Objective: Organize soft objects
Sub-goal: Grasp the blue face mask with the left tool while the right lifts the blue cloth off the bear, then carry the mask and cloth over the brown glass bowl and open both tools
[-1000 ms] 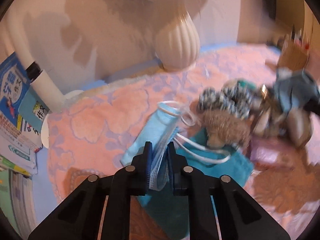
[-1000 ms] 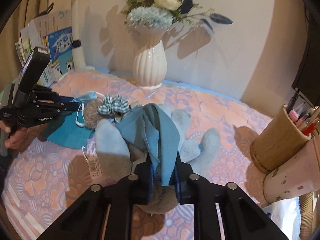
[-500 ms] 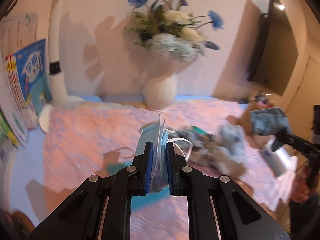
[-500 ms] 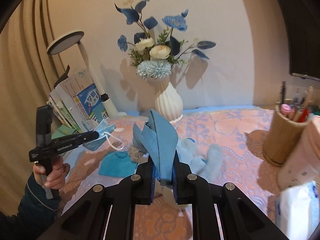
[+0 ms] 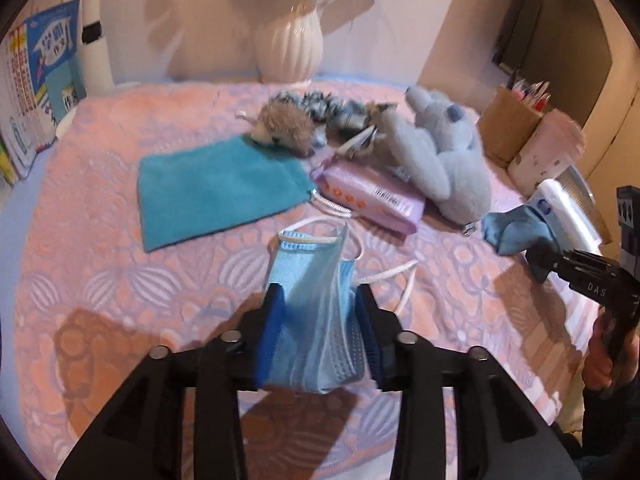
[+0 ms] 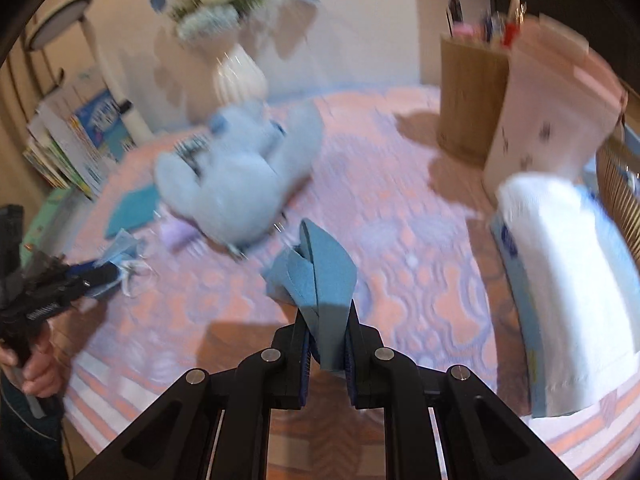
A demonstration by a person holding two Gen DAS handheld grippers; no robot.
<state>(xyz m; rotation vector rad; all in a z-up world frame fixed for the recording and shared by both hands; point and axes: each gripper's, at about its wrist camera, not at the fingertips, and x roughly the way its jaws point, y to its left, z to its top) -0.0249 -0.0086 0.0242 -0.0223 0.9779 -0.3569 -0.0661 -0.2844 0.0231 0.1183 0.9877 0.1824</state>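
The pale blue face mask is sagging between the left gripper fingers, whose jaws have just been opening and now stand apart, so it is slipping loose over the near middle of the pink patterned cloth; light, limp and pleated, it would likely be best pinched across its folded body, not by the thin ear loops. To the right, the right gripper is pinching a folded blue cloth with jaws closed tight, soft fabric unlikely to slip. Farther off are lying a teal towel, a pink packet and a grey plush toy.
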